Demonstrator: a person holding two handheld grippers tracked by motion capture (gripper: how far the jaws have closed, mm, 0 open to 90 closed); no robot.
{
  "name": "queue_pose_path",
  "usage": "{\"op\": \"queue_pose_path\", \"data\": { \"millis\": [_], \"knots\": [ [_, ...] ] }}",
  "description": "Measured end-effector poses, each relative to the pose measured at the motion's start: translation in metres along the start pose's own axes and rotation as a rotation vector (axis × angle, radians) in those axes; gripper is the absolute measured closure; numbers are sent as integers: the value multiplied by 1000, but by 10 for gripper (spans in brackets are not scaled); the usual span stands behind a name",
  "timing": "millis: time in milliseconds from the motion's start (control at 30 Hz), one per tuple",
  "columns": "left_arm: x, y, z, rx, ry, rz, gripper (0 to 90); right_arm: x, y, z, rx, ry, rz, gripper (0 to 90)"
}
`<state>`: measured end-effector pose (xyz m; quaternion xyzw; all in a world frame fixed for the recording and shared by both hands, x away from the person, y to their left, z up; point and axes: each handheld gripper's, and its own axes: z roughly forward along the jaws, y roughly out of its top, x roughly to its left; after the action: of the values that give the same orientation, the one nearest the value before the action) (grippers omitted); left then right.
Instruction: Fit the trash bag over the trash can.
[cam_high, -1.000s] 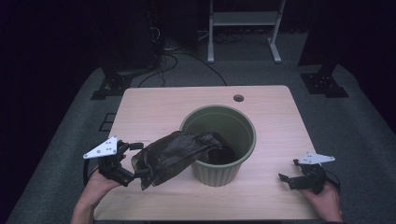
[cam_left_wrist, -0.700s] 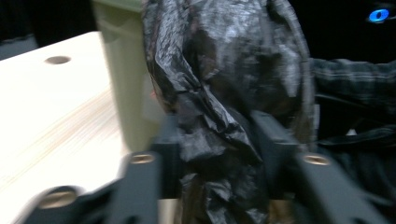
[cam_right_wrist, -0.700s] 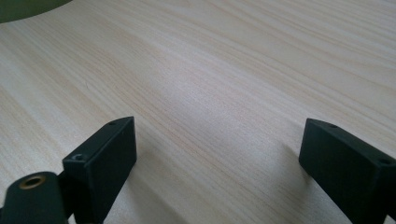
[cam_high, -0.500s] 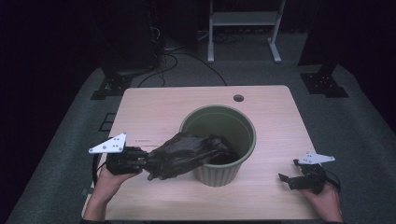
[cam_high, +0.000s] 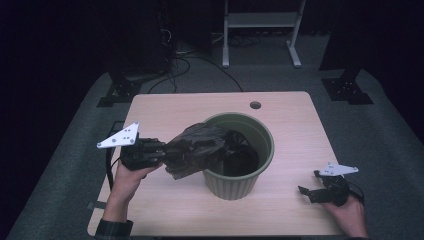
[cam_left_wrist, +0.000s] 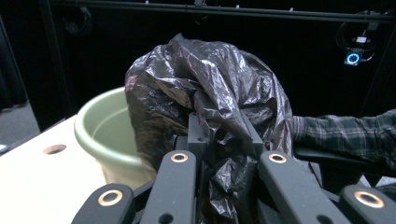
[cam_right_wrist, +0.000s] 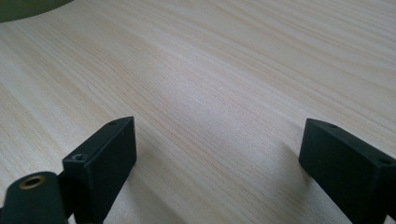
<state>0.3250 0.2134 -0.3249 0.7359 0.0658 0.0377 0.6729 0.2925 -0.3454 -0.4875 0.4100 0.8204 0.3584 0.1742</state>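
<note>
from above, the left gripper (cam_high: 159, 152) is clenched on a crumpled black plastic bag (cam_high: 197, 147), its fingers having just been closing with the plastic between them. the bag is held off the table (cam_high: 165, 112), bunched over the near left rim of the green bucket (cam_high: 235, 180), with part of it spilling down inside. the left gripper view brings the grasp close: folds of the black plastic bag (cam_left_wrist: 205, 93) are pinched between the fingers (cam_left_wrist: 196, 133), the bucket's pale green rim (cam_left_wrist: 93, 135) sits just behind on the left, and a plaid sleeve (cam_left_wrist: 345, 133) crosses at the right edge. the high view places the right gripper (cam_high: 312, 192) well apart from the bucket, low over the near right corner of the table, in the person's hand. the right gripper view adds that its fingers (cam_right_wrist: 109, 154) stand wide and released, with bare wood grain between them and a sliver of the green bucket (cam_right_wrist: 28, 9) in the top left corner.
</note>
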Motion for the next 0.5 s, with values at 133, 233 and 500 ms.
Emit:
{"op": "queue_pose_path", "data": {
  "millis": [133, 233, 500],
  "knots": [
    [6, 5, 13, -19, -5, 0, 803, 0, 0, 0, 1, 1, 1, 98],
    [9, 7, 21, -20, -2, -3, 804, 0, 1, 1, 1, 3, -1, 99],
    [11, 6, 38, -14, -28, -4, 803, -2, 3, 1, 0, 38, -24, 126]
  ]
}}
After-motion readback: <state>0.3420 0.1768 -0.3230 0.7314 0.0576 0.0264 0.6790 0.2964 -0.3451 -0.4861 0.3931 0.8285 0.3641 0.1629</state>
